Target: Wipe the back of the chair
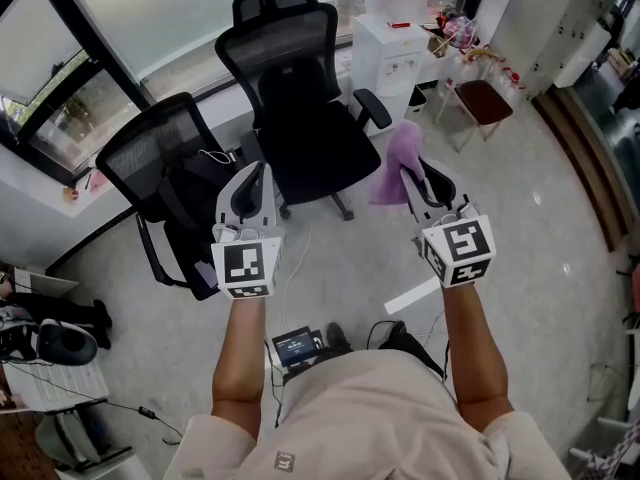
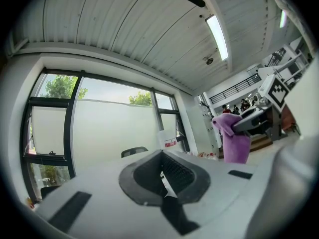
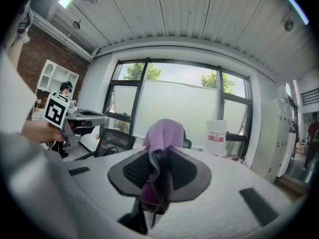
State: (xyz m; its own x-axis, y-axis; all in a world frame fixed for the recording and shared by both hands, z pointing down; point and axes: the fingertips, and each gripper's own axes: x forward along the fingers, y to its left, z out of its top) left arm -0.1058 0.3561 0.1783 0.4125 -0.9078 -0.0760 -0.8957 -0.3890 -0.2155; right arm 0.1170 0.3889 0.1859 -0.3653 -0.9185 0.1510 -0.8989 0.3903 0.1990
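Purple cloth (image 3: pixel 160 138) is pinched between the jaws of the right gripper (image 3: pixel 157 164). Its upper fold stands above the jaw tips and the rest bunches down between the pads. The left gripper (image 2: pixel 162 176) has its jaws pressed together with nothing between them.

In the head view both grippers are held side by side at about the same height, pointing forward. The black mesh office chair (image 1: pixel 305 128) stands ahead and between them, slightly nearer the cloth-bearing right side. The seat faces the person and the backrest (image 1: pixel 278 53) rises at the far side, its long axis upright with a headrest above. So the near face of the back lies straight ahead beyond the seat. The rear face is turned away, and I judge it would need a reach around or a turn of the chair.

A second mesh chair (image 1: pixel 150 153) stands just to the left, with dark items slung on it. I cannot tell for certain which chair is meant.

Underfoot is a glossy speckled grey floor (image 1: pixel 530 218). Beyond the chairs are large windows (image 1: pixel 60 108), a white water dispenser (image 1: pixel 392 58) and a small brown stool (image 1: pixel 485 100).
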